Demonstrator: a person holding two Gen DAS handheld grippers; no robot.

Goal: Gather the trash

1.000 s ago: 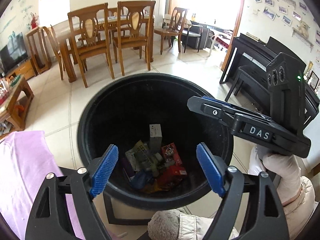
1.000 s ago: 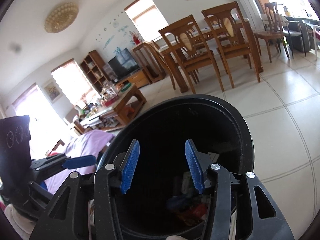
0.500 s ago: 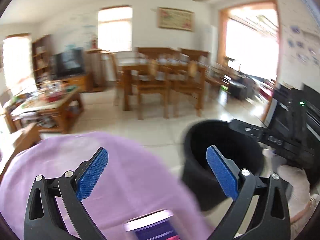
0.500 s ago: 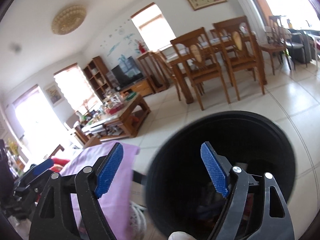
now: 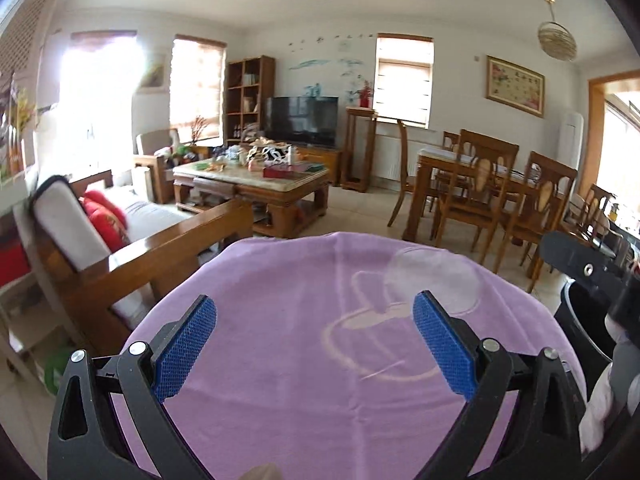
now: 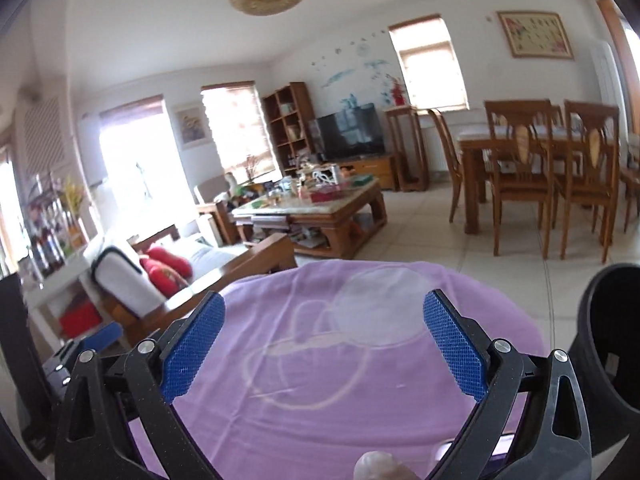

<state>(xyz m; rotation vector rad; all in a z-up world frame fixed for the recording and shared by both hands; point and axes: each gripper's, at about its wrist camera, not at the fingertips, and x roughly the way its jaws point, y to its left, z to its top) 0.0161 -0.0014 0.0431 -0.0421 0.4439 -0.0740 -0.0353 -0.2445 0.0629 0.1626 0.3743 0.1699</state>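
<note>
A purple cloth with a faint pale outline covers the surface right in front of both grippers and fills the lower half of each view. My left gripper hangs over it, open, with nothing between its blue pads. My right gripper is also over the purple cloth; its jaws are opening and nothing sits between them. The black trash bin stands on the floor at the right edge, beside the cloth. In the left wrist view only a sliver of the bin shows, behind the right gripper's body.
A wooden-armed sofa with red cushions sits to the left. Beyond the cloth stands a cluttered coffee table, with a TV behind it. A dining table with wooden chairs is at the right, across the tiled floor.
Both grippers have swung left from above the bin's mouth to over the purple cloth. Their jaws have widened. The bin has slid to the right edge of both views.
</note>
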